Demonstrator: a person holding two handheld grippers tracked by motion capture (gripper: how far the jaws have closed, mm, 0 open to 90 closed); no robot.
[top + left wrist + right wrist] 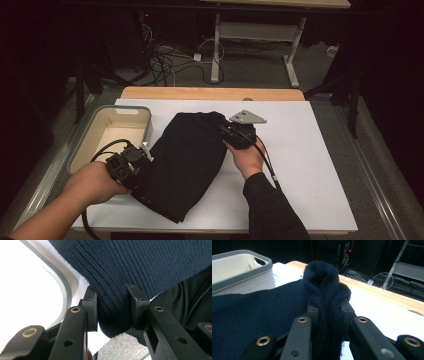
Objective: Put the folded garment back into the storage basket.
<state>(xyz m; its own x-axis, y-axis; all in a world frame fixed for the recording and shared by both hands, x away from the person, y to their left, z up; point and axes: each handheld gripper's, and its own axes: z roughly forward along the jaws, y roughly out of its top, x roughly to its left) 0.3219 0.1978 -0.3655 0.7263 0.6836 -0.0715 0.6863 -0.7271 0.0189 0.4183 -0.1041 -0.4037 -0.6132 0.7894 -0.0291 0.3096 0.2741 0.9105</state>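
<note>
The left gripper (141,159) pinches the dark knit sweater's (187,160) near-left edge, beside the grey bin (131,111) at the table's (300,165) left edge; the right gripper (226,132) clamps a bunched fold (ribbed knit) at the sweater's far-right corner.

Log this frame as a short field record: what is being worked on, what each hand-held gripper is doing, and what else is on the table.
item: dark knit garment, lying on the white table sheet
left hand-held gripper: shut on the garment's left edge
right hand-held gripper: shut on a bunched fold at the garment's far right corner
nearby: beige bin with grey rim, left of the garment
</note>
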